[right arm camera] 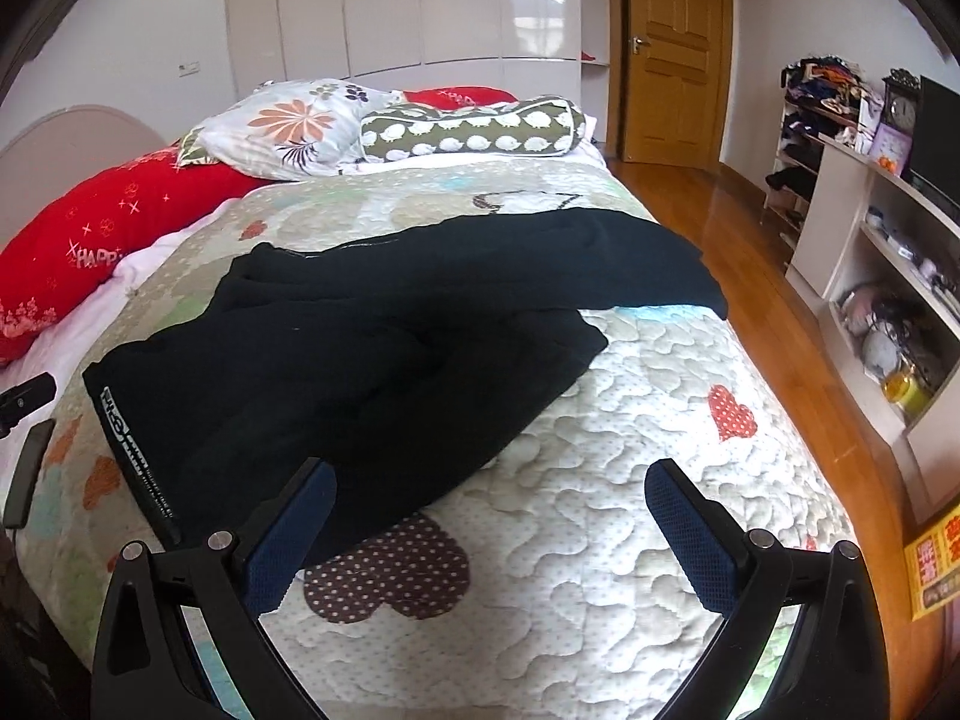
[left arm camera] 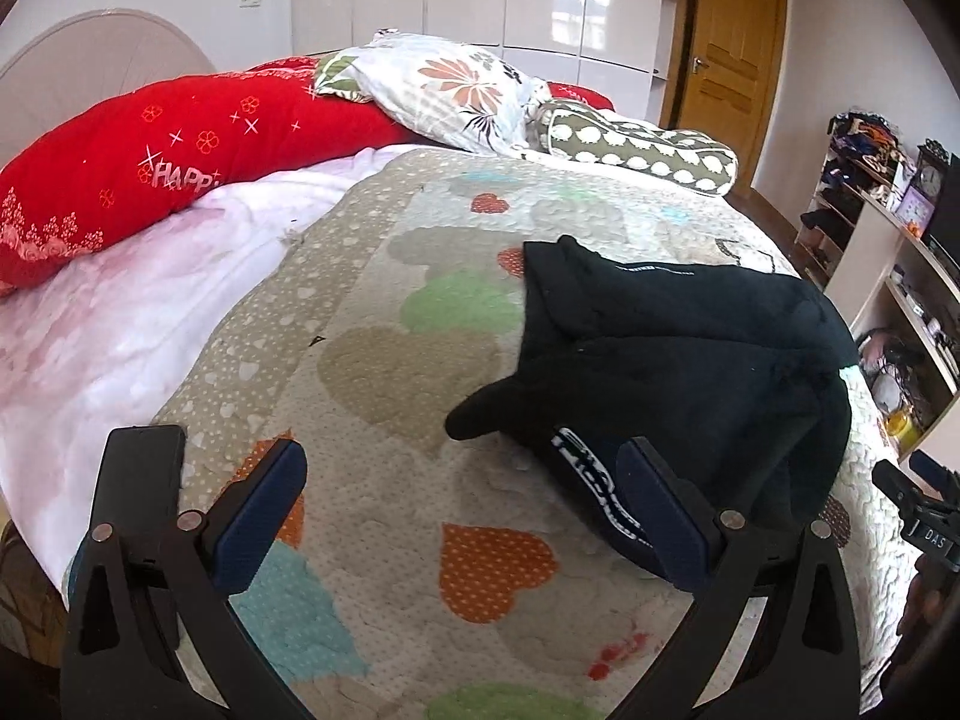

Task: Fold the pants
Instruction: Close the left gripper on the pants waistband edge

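Observation:
Black pants (right arm camera: 372, 336) lie loosely spread on a heart-patterned quilt (right arm camera: 630, 420), legs reaching toward the right edge of the bed, the lettered waistband (right arm camera: 129, 444) at the near left. In the left wrist view the pants (left arm camera: 690, 348) lie to the right and the waistband (left arm camera: 594, 492) runs just beside my right finger. My left gripper (left arm camera: 462, 468) hovers open over bare quilt (left arm camera: 384, 372) at the waistband end. My right gripper (right arm camera: 492, 480) is open too, above the near edge of the pants, with nothing between its fingers.
Red, floral and sheep-patterned pillows (right arm camera: 300, 126) are stacked at the head of the bed. A wooden floor (right arm camera: 738, 252) runs along the right side, with cluttered white shelves (right arm camera: 888, 276) and a wooden door (right arm camera: 672, 48) beyond. Part of the other gripper (left arm camera: 924, 510) shows at far right.

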### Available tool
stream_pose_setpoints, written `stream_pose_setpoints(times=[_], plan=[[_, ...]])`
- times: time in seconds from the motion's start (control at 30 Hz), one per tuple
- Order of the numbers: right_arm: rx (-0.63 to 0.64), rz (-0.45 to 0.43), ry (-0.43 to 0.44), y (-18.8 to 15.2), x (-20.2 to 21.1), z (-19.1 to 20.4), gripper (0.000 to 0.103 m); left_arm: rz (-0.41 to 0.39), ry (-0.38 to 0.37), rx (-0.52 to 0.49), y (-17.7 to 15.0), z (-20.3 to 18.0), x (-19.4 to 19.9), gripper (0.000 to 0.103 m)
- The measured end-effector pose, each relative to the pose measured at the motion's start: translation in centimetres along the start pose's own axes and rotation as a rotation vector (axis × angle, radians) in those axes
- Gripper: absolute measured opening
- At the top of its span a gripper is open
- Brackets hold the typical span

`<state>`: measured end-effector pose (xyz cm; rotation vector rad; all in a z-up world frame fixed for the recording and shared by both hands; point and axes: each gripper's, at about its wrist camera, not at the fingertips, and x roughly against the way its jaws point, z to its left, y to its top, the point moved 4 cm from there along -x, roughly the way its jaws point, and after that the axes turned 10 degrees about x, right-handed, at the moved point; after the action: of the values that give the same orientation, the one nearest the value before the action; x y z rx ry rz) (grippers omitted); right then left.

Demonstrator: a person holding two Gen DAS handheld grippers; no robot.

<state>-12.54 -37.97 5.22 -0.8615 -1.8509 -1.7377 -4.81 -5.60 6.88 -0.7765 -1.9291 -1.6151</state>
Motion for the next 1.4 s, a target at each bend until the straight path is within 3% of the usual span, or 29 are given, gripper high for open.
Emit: stream_pose_setpoints(times=[1.0,1.4], plan=[[-0.008,0.026,0.028,-0.4,-1.9,-0.2,0.103,0.034,-0.003,-0.043,-0.9,-2.3,-1.7,0.103],[-0.145,0.039,0.066,-0.3,-4.8,-4.8,0.1,0.125,-0.071,0.032,-1.9,-1.9,-4.7,0.103]])
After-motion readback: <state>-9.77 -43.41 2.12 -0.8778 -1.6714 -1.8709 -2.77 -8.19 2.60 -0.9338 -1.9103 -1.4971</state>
